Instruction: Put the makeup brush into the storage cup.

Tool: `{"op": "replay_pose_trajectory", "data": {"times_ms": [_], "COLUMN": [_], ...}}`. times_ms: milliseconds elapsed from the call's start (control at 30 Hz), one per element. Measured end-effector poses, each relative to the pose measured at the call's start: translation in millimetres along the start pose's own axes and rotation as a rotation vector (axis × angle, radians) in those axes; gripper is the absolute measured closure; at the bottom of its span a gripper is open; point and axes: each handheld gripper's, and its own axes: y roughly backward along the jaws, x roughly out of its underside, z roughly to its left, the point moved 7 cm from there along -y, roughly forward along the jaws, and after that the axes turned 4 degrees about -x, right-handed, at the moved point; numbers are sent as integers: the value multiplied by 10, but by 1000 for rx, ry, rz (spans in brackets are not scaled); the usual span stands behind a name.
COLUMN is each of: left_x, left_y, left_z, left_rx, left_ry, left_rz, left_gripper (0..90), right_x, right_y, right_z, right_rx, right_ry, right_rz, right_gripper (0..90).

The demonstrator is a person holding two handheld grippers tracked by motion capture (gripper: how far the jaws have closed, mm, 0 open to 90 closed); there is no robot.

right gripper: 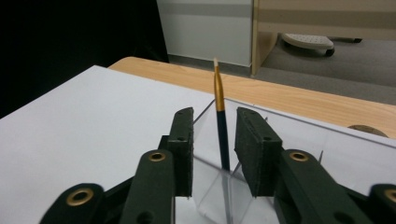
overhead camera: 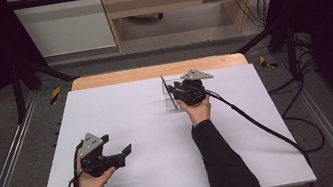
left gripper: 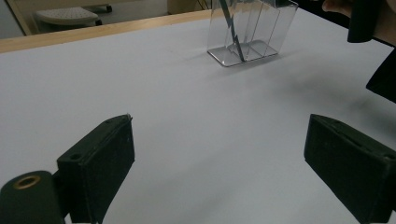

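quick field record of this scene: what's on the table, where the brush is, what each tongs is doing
surface: white table
container: clear acrylic holder, upright at the far middle of the table
brush: thin dark paintbrush with a gold ferrule, standing tilted in the holder
right tongs: at the holder, jaws either side of the brush, gap visible, not pressing
left tongs: open over bare table, apart from the holder

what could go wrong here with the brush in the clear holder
The paintbrush stands between the right gripper's jaws with gaps on both sides; pulling back crooked could drag it out. The clear acrylic holder looks light, so a bump might tip it. The left gripper sits open, away from it, not steadying it.
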Motion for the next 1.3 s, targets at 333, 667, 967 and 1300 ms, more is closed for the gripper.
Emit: {"op": "replay_pose_trajectory", "data": {"times_ms": [333, 667, 967, 1300], "left_x": [0, 6, 8, 27], "left_y": [5, -1, 1, 2], "left_z": [18, 15, 20, 41], "left_rx": [-3, -2, -3, -8], "left_ry": [1, -2, 2, 8], "left_rz": [0, 5, 4, 9], "left_gripper": [79, 77, 75, 73], "right_x": [60, 127, 213, 319], "right_y": [306, 643, 873, 1135], "right_z": [141, 128, 46, 21], "right_rx": [-68, -87, -81, -94], "right_ry": [38, 37, 46, 77], "right_rz": [10, -8, -24, -27], "right_gripper": [521, 373, 265, 133]}}
